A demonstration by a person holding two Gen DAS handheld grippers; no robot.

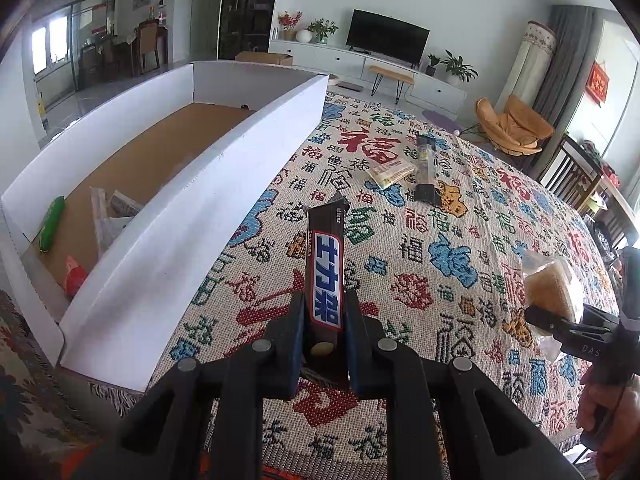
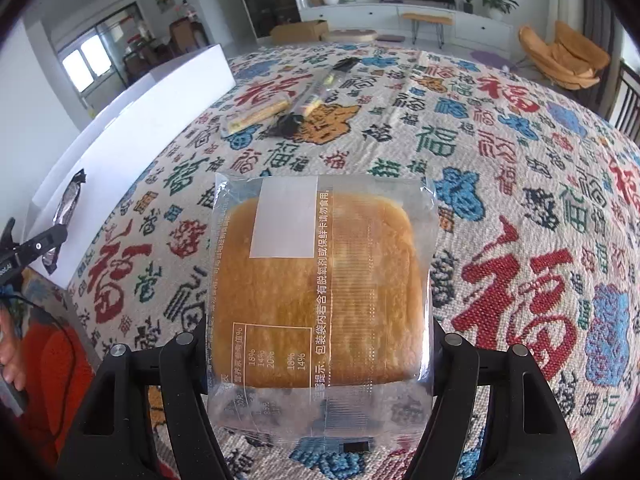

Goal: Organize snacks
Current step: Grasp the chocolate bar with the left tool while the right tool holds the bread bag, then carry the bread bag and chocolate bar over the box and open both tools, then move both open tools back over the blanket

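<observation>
While left fingers point(image 1: 324, 336) clamp chocolate bar point(image 1: 325, 276), right fingers point(image 2: 320, 344) pinch bread pack point(image 2: 320, 296), fingertips hidden

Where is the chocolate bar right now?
The chocolate bar is pinched in the left gripper, held above the patterned cloth just right of the white box.

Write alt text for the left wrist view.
The left gripper grips a brown chocolate bar above a patterned cloth. A white box with a few snacks stands left; two packets lie farther ahead.
</observation>
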